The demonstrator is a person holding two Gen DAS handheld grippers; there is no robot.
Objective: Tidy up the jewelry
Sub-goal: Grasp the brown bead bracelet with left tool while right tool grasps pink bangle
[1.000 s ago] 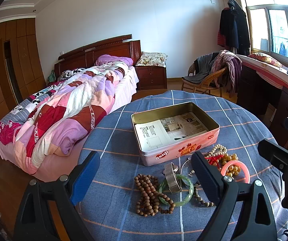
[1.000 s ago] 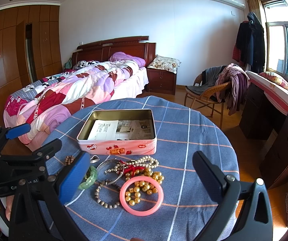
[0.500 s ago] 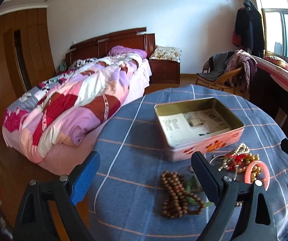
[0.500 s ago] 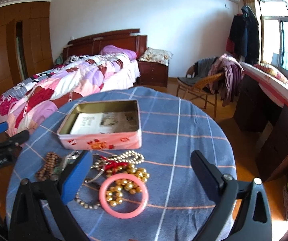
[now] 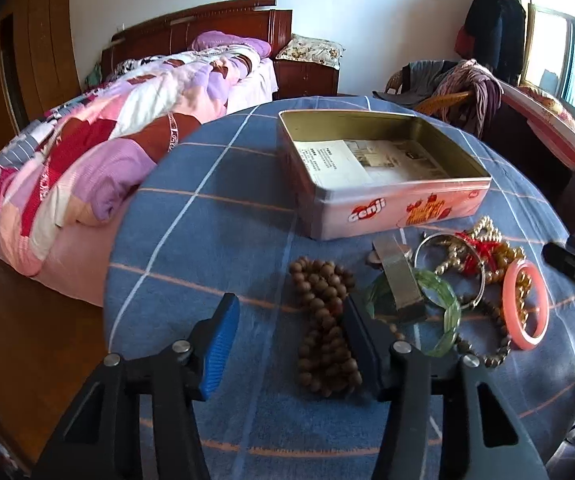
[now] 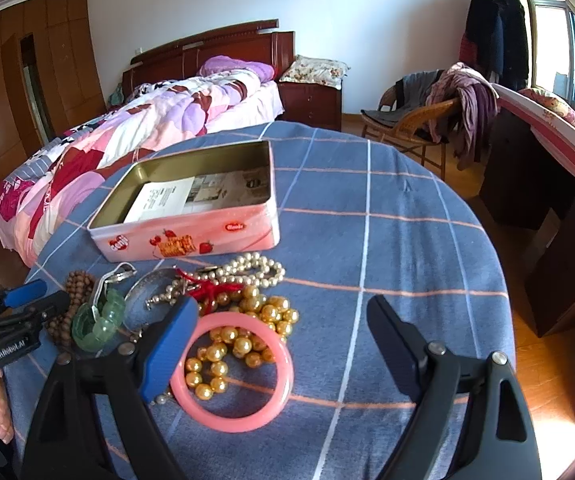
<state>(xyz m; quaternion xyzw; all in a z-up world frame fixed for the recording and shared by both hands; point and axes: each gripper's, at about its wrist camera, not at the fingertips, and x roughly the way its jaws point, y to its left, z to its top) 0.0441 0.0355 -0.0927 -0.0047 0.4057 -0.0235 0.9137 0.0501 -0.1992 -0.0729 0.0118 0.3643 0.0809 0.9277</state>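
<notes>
Reaching, left wrist view: left gripper (image 5: 291, 344) is narrowing, unclenched, around brown bead string (image 5: 323, 320) at lower centre; next, clamping.
Right wrist view: right gripper (image 6: 283, 344) is closing, released, over pink bangle (image 6: 233, 372); tin (image 6: 191, 236) is waiting upper left.

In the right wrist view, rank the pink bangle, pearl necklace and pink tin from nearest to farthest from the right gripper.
1. Pink bangle, between the right gripper's fingers.
2. Pearl necklace, just beyond, mid-pile.
3. Pink tin, farthest, behind the pile.
</notes>
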